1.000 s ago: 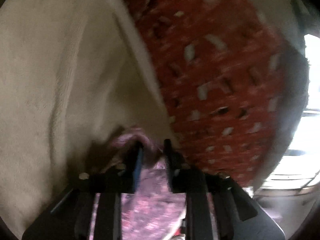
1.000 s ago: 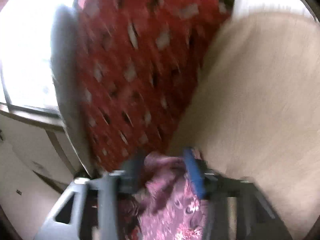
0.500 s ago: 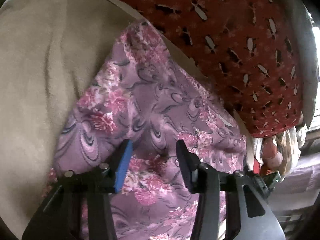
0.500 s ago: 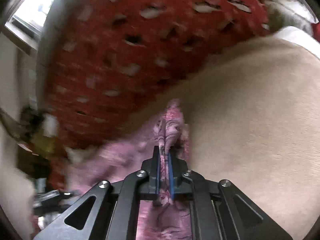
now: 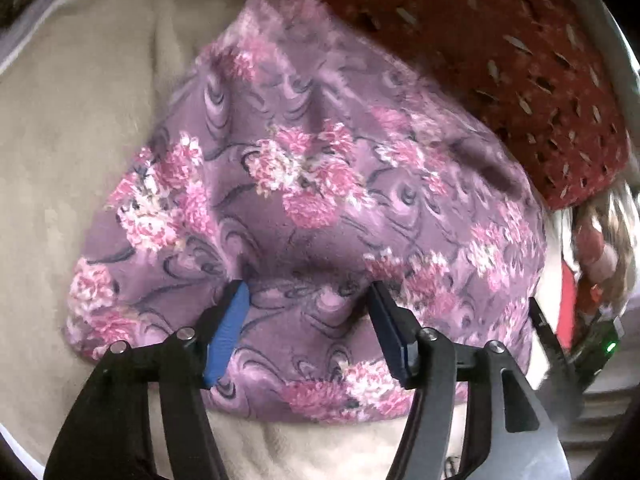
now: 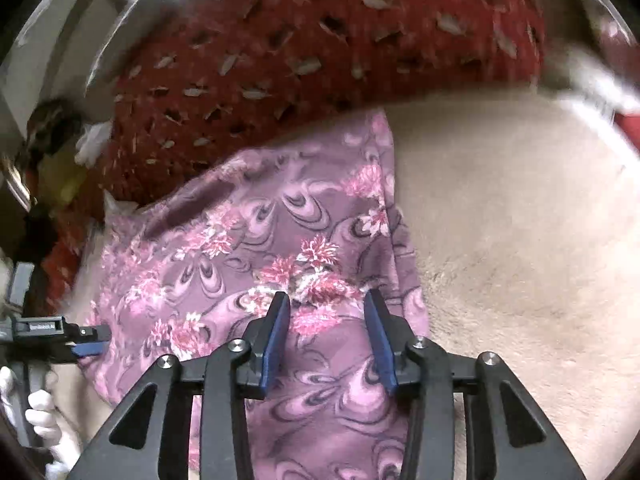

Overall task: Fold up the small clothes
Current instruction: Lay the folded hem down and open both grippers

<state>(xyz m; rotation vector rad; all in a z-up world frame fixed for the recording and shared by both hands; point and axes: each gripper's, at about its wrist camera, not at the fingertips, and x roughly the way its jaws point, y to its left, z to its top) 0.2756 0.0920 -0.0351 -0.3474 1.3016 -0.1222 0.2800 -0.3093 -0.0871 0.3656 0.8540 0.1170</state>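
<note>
A small purple cloth point(image 5: 312, 168) with pink flowers lies spread and a little rumpled on the beige fleece blanket point(image 5: 80, 140). My left gripper point(image 5: 308, 296) hovers over its near edge with its jaws opening. The fabric runs under the blue pads, which do not press it. In the right wrist view the same cloth point(image 6: 248, 240) lies below my right gripper point(image 6: 326, 300), whose jaws are also opening and hold nothing. The left gripper point(image 6: 100, 340) shows at the cloth's left edge, held by a white-gloved hand point(image 6: 36, 408).
A red cover with pale leaf shapes point(image 6: 320, 48) lies just behind the cloth, point(image 5: 520, 60) in the left wrist view. Bare beige blanket point(image 6: 520, 220) stretches to the right. Mixed clutter point(image 6: 52, 140) sits at the far left, near a window frame.
A second ago both grippers held bunched cloth. Half a second ago the right was shut on a fold. Now both have let go with jaws spread, and the cloth lies on the blanket.
</note>
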